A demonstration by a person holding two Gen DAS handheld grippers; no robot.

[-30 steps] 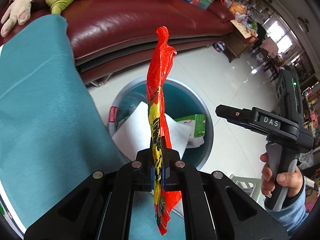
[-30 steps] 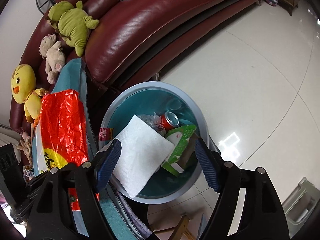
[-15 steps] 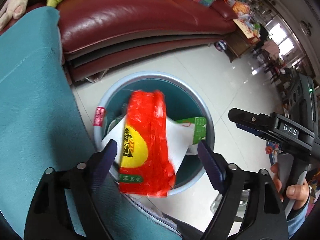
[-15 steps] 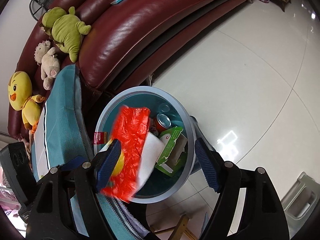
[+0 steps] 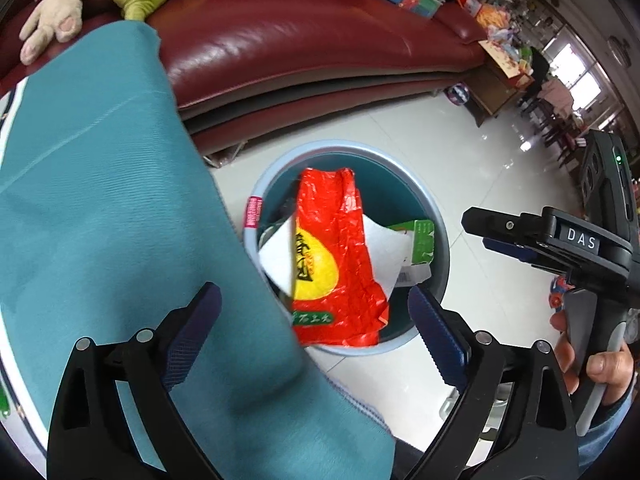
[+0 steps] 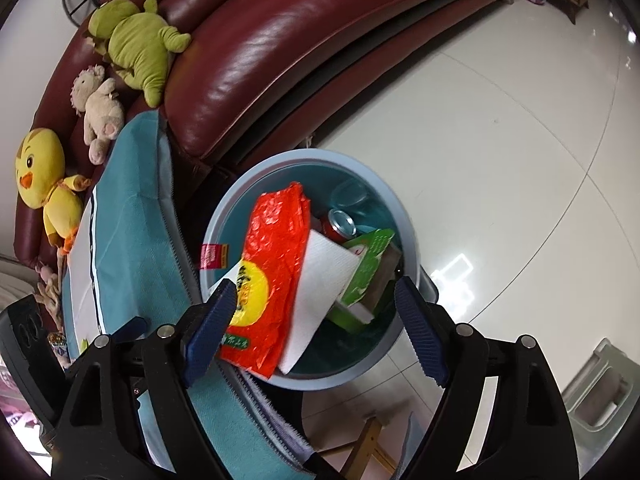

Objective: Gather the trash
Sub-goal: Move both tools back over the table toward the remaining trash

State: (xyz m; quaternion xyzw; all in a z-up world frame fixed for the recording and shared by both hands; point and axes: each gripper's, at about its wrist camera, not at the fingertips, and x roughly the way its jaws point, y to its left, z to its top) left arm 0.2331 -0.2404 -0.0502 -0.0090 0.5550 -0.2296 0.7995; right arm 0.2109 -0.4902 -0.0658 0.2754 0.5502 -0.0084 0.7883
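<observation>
Over the bin, left view: the left gripper (image 5: 312, 312) hangs above the bin (image 5: 438, 224) with its jaws spread wide and nothing between them.
Red wrapper: the red wrapper (image 5: 340, 256) lies on top of the rubbish in the bin, its lower end draped over the near rim.
Under it: a white paper sheet (image 5: 390, 246) and a green carton (image 5: 420, 236).
Table: the teal-covered table (image 5: 100, 220) fills the left side, its edge just beside the bin.
Other hand: the right gripper (image 5: 480, 224) is held off to the right, over the floor.
Above the bin, right view: the right gripper (image 6: 316, 308) looks down into the bin (image 6: 412, 236), jaws wide apart and empty.
Contents: red wrapper (image 6: 276, 256) across the paper sheet (image 6: 324, 276), green carton (image 6: 368, 268) and a drink can (image 6: 340, 224) beside it.
Sofa: soft toys (image 6: 136, 48) sit on the sofa (image 6: 280, 40) behind.
Step in hand: the drop looks done, I'd say; the wrapper is free of both grippers.
Next move: probably a turn toward the table to look for more trash; a nudge may be wanted if the wrapper's overhanging end threatens to slip out.
</observation>
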